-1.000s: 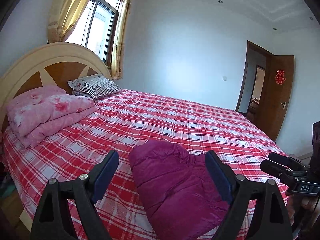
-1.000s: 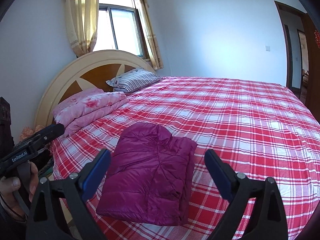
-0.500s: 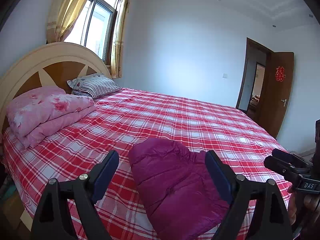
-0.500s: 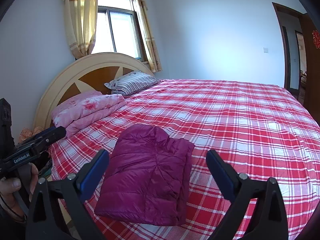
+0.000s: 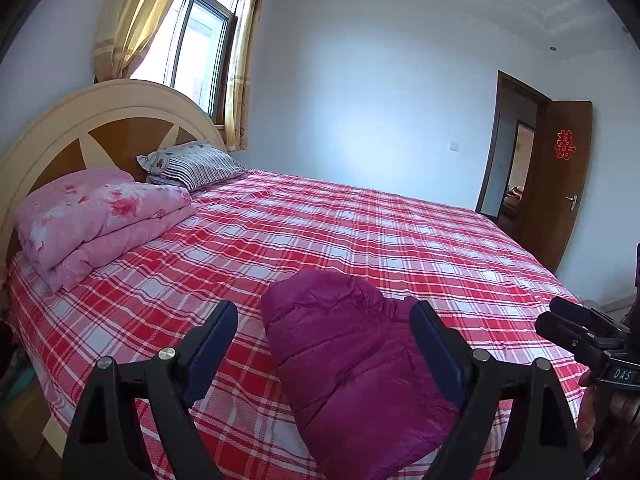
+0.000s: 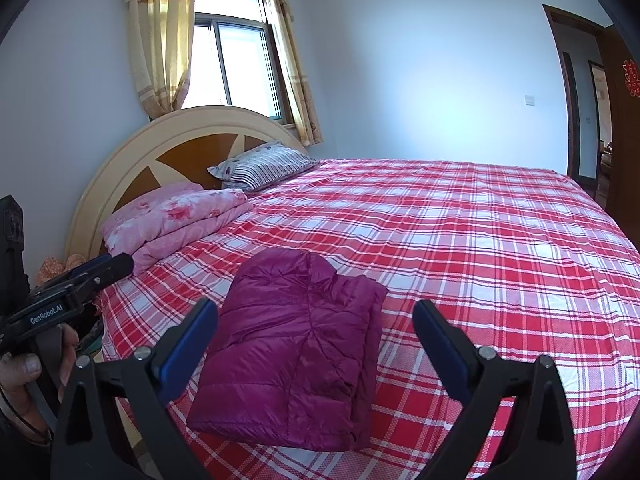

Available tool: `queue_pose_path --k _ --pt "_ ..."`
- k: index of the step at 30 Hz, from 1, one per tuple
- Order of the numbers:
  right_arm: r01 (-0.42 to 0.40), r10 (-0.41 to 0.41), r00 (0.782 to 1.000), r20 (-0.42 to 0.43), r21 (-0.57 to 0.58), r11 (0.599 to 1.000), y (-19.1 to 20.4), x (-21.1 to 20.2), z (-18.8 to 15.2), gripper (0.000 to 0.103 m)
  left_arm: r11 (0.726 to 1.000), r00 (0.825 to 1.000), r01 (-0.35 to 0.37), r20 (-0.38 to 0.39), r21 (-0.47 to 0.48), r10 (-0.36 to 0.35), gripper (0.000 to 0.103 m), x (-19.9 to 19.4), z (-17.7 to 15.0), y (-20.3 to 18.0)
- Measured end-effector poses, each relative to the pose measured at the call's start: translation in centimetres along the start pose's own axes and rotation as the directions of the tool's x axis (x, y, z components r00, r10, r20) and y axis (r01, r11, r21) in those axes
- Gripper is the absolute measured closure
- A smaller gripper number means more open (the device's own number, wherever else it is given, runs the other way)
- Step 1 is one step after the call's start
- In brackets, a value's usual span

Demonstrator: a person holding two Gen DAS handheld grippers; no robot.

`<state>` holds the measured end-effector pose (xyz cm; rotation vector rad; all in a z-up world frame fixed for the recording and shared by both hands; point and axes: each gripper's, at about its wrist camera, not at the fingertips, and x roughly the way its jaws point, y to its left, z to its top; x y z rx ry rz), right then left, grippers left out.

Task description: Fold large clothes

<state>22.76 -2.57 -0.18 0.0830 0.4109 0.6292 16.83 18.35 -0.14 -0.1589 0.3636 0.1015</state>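
Note:
A magenta padded jacket [image 5: 352, 360] [image 6: 296, 352] lies folded into a thick rectangle on the red plaid bed [image 5: 360, 232] [image 6: 480, 240], near its front edge. My left gripper [image 5: 324, 312] is open, held in the air in front of the jacket, with nothing between its blue pads. My right gripper [image 6: 315, 307] is also open and empty, and hangs short of the jacket. Each view shows the other gripper at its side edge, held by a hand [image 6: 24, 376].
A folded pink floral quilt [image 5: 100, 220] [image 6: 176, 216] and a striped pillow [image 5: 192, 164] [image 6: 264, 164] lie by the arched headboard [image 5: 100, 120]. A curtained window is behind it. A brown door [image 5: 568, 184] stands open at the far right.

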Motion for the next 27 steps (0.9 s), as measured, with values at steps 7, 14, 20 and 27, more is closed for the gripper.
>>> queue_pose_path --k 7,14,20,27 --pt "0.0 0.0 1.0 0.019 0.003 1.0 -0.1 -0.2 0.2 0.003 0.999 0.999 -0.04 0.014 0.019 0.039 0.008 -0.4 0.2 -0.2" --pt "-0.007 0.007 0.999 0.054 -0.006 1.0 0.0 -0.9 0.6 0.003 0.997 0.996 -0.078 0.041 0.024 0.077 0.003 -0.8 0.3 -0.2" --pt "-0.012 0.013 0.998 0.058 -0.015 1.0 0.3 -0.8 0.6 0.003 0.995 0.995 -0.094 0.049 0.027 0.092 0.003 -0.8 0.2 0.1" --pt "-0.013 0.014 0.999 0.037 -0.028 1.0 0.6 -0.4 0.2 0.003 0.995 0.995 -0.094 0.047 0.042 0.092 0.003 -0.3 -0.1 0.0"
